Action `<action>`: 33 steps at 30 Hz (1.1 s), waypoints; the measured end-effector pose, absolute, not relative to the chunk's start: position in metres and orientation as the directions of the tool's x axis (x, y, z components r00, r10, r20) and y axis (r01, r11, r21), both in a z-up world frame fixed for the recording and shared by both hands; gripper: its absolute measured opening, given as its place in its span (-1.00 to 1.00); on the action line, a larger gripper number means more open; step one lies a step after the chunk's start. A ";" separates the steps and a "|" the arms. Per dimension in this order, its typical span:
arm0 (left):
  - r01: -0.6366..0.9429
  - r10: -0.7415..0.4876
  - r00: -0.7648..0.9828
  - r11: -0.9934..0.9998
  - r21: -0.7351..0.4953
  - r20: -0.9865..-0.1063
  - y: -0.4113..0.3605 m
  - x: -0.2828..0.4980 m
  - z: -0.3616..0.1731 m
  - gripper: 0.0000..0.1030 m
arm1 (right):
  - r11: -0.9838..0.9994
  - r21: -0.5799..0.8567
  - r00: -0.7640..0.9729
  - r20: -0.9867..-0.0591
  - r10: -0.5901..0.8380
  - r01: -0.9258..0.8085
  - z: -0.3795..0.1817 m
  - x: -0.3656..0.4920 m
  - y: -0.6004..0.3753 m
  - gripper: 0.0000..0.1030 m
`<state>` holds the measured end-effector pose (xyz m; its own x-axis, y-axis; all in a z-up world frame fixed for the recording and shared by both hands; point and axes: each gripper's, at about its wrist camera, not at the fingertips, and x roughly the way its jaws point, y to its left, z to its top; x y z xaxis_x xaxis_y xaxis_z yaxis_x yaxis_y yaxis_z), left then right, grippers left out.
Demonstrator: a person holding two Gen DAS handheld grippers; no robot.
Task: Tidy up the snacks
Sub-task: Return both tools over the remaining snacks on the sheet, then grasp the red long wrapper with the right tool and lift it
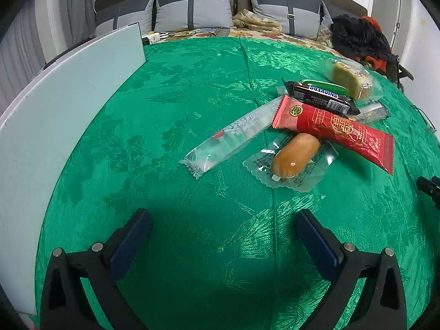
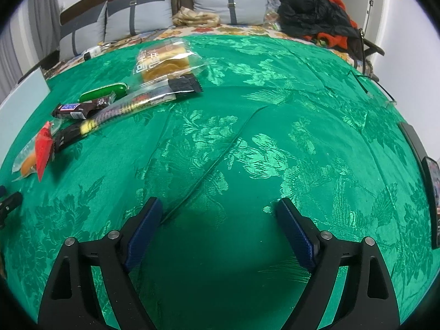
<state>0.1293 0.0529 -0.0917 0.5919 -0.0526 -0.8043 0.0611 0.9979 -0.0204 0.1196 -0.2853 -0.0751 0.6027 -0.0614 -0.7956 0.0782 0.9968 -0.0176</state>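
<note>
Nearest my left camera, the left gripper [image 1: 222, 229] has its jaws spread wide, holding nothing and touching nothing, above bare green cloth [image 1: 170, 115]. On my right camera the right gripper [image 2: 218, 210] is the same: jaws wide, nothing between them, only cloth and a long crease beneath.

Whether the cloth covers a bench or a bed I cannot tell.

Ahead and to the right of the left gripper lies the snack pile. Closest is a sausage [image 1: 295, 155] in a clear wrapper, and just beside it on the left a long clear packet [image 1: 233, 134] lies at a slant. A red packet [image 1: 334, 132] rests across the sausage's far end. Behind it a Snickers bar [image 1: 320, 97] overlaps the red packet's top edge, with a green packet [image 1: 326, 85] touching it behind, and a wrapped cake [image 1: 350, 79] farthest back. A dark striped bar [image 2: 129, 107] runs beside the Snickers bar in the right view.

From the right gripper the pile sits well apart, far left. A pale board [image 1: 66, 110] stands along the left edge. Grey pillows [image 1: 192, 11] and dark clothing [image 1: 357, 37] lie beyond the cloth.
</note>
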 end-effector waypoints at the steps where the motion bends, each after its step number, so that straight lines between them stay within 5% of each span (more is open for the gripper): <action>1: 0.061 -0.052 0.592 0.998 -0.020 -0.804 0.053 0.129 -0.092 1.00 | 0.997 -0.017 0.603 -0.796 -0.061 0.078 -0.075 0.120 -0.285 0.71; 33: 0.061 -0.050 0.592 0.998 -0.017 -0.804 0.052 0.130 -0.092 1.00 | 1.000 -0.003 0.571 -0.821 -0.018 0.027 -0.065 0.130 -0.278 0.67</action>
